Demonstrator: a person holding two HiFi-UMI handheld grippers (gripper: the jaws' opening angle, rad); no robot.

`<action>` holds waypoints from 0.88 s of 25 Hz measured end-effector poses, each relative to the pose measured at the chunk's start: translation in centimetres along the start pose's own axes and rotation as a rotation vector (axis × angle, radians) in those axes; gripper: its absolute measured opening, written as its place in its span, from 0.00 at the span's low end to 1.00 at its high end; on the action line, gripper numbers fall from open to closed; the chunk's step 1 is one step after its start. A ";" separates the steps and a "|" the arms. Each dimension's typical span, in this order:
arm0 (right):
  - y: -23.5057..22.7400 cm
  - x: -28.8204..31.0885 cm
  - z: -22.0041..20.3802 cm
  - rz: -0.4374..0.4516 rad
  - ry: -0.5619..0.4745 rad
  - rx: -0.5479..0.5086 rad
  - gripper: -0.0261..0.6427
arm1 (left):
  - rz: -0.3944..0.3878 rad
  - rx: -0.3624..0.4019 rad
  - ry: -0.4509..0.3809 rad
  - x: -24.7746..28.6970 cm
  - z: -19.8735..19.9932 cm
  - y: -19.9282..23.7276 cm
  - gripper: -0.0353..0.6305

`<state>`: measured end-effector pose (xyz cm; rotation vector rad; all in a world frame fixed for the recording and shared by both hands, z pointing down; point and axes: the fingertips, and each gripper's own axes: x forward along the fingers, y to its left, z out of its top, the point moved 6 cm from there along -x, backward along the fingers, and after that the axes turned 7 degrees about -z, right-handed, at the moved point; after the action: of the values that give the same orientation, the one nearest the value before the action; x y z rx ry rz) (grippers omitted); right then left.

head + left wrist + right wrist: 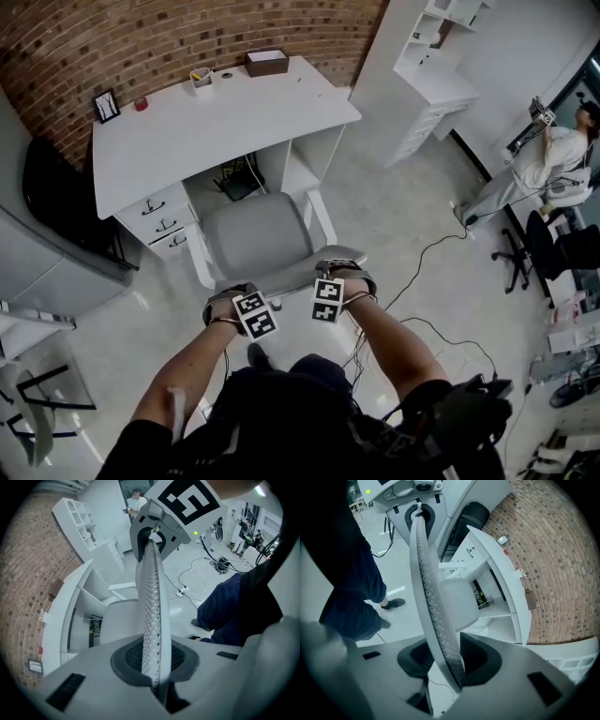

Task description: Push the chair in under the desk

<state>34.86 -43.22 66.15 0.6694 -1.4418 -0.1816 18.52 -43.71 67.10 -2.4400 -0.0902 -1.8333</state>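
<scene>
Chair (255,234) stands facing the white bench (216,122), in front of its knee opening and almost wholly outside it. Left claw (225,302) and right claw (345,274) each pinch the top rim of the backrest (151,597), one near each end, the perforated rim running between their jaws

My top (281,422) is dark and short-sleeved, my trousers (234,606) navy. My grey left gripper (228,302) and right gripper (345,274) each carry a black-and-white marker cube (255,315).
</scene>
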 end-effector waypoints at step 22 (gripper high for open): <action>-6.8 4.4 0.4 0.064 -0.175 -0.153 0.20 | -0.002 -0.074 0.037 0.7 1.0 7.9 0.11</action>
<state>36.99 -51.02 66.36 0.4907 -1.5969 -0.3034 20.50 -51.43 67.26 -2.4532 -0.0235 -1.9156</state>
